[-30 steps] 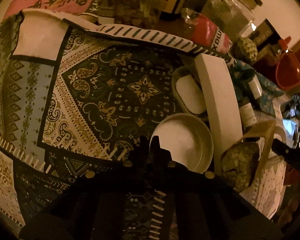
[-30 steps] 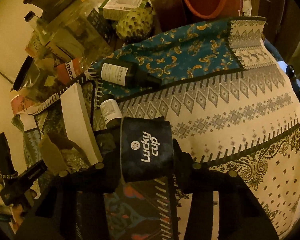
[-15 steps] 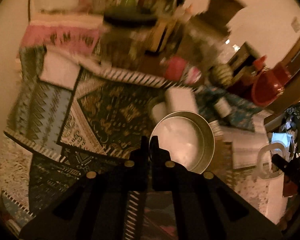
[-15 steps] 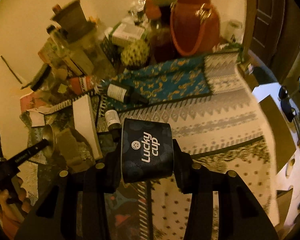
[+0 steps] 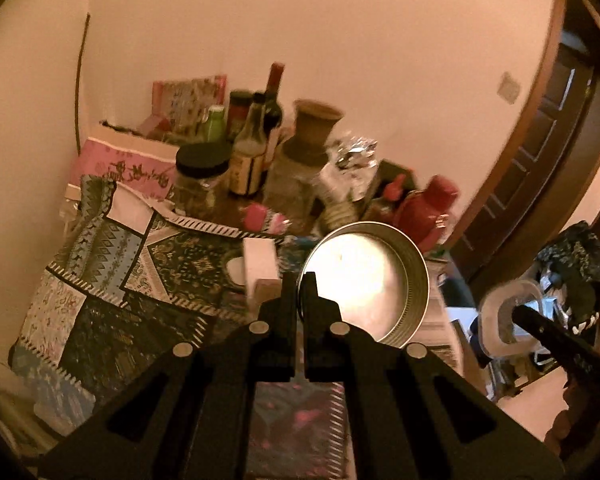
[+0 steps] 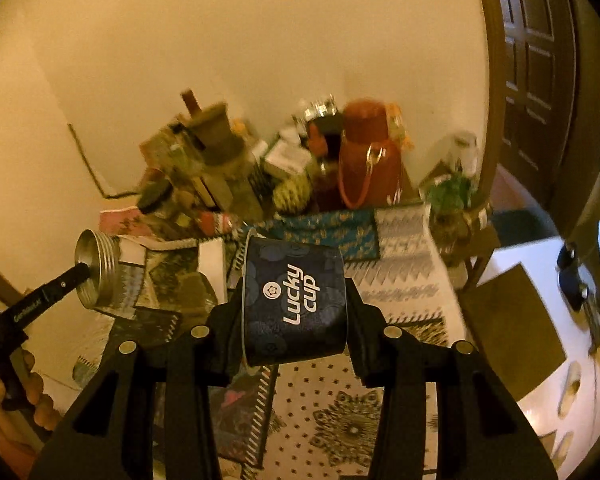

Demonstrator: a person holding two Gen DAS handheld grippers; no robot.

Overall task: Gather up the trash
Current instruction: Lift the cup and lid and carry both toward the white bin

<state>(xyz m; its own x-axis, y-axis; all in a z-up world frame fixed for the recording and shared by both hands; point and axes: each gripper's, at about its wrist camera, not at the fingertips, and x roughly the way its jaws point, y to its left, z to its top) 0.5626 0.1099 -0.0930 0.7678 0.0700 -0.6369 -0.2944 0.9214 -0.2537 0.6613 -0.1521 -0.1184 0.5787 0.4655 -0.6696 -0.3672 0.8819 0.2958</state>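
While left claw (image 5: 299,280) pinches tin (image 5: 364,284) rim, right claw (image 6: 294,300) clamps paper cup (image 6: 294,300) sideways between fingers.

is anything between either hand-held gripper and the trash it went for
No. The right hand-held gripper is shut on the dark paper cup, and the left hand-held gripper pinches the rim of the round metal tin. No bin is visible.
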